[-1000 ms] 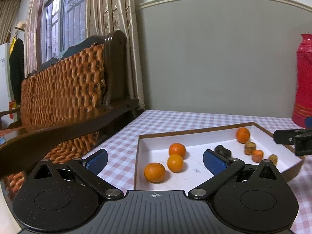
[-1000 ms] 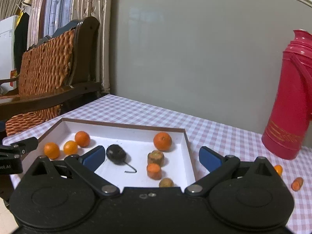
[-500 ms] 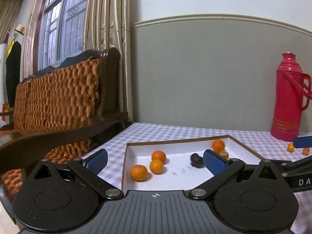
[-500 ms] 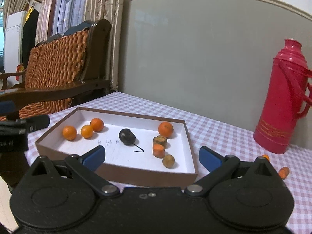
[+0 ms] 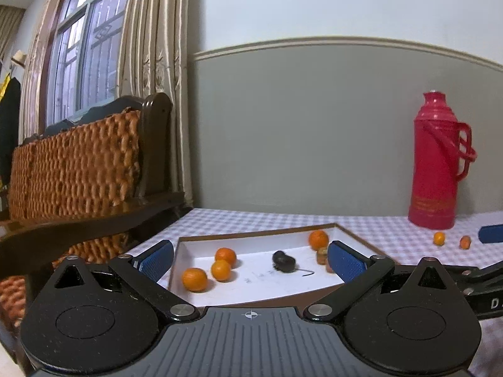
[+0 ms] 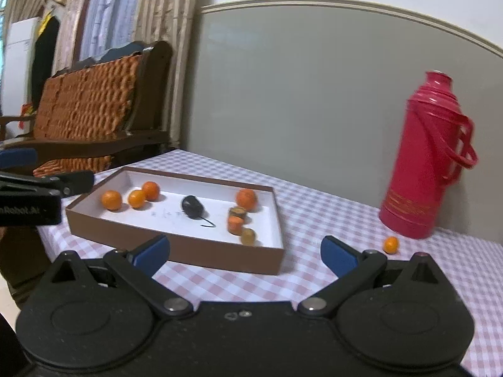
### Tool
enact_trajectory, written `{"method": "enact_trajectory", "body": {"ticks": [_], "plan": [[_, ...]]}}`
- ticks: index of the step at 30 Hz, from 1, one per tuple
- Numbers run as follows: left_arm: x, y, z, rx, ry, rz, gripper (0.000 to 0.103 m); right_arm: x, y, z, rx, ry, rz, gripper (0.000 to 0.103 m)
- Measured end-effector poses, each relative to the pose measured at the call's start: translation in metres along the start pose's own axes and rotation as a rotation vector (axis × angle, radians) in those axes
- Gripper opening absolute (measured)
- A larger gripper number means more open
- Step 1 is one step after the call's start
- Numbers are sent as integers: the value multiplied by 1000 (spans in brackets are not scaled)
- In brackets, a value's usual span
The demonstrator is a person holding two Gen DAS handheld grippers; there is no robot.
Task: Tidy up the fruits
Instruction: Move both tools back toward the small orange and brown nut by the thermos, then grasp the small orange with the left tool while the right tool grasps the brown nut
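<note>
A shallow brown box with a white floor sits on the checked tablecloth. It holds three oranges at its left end, a fourth orange at the far right, a dark fruit with a stem, and small brown and orange pieces. One small orange lies loose near the flask, with another orange piece beside it. My left gripper is open and empty, short of the box. My right gripper is open and empty, in front of the box's near wall.
A tall red thermos flask stands at the back right by the grey wall. A wooden chair with a woven orange back stands left of the table, beside curtains and a window. Checked cloth lies bare between box and flask.
Both grippers have pulled back and risen from the box, so it looks smaller and farther. The right view has swung right, showing the loose orange. Both stay open.
</note>
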State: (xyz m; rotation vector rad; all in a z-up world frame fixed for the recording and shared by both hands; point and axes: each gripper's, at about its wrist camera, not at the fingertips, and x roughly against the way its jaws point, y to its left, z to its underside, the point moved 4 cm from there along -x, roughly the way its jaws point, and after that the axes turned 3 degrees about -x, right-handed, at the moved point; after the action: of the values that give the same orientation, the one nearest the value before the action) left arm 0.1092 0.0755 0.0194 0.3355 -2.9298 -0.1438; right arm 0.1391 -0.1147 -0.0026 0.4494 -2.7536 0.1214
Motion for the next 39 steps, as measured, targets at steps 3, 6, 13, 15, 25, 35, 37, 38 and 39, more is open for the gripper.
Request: {"method": "enact_trajectory", "body": {"ticks": [3,6,13,15,25,35,37,38,39], "plan": [[3,-9,1,-8,-10,3,103,6,-12,2,-27,-8,31,97],[5,-20,1,-17,-15,18,103,11,-25,5,-39,-11,63,97],[6,-50,3,-31,19,148,103,26,-54,13,-60,-17,131,97],[8,-56,3,-35,12,145,103,30,-64,15,-78,-19,151,97],[8,-88,1,-46,18,184,103,51,-93,29,-48,-18,222,97],[12,-129,-2,-77,16,261,103,75,-130,41,-99,-32,271,97],[11,-137,-2,-70,22,271,103,79,-135,44,-97,-30,274,97],[9,-141,-2,-74,26,278,103,80,-137,45,-92,-29,279,97],[9,-147,-1,-82,28,280,103,81,-139,47,-88,-25,282,97]]}}
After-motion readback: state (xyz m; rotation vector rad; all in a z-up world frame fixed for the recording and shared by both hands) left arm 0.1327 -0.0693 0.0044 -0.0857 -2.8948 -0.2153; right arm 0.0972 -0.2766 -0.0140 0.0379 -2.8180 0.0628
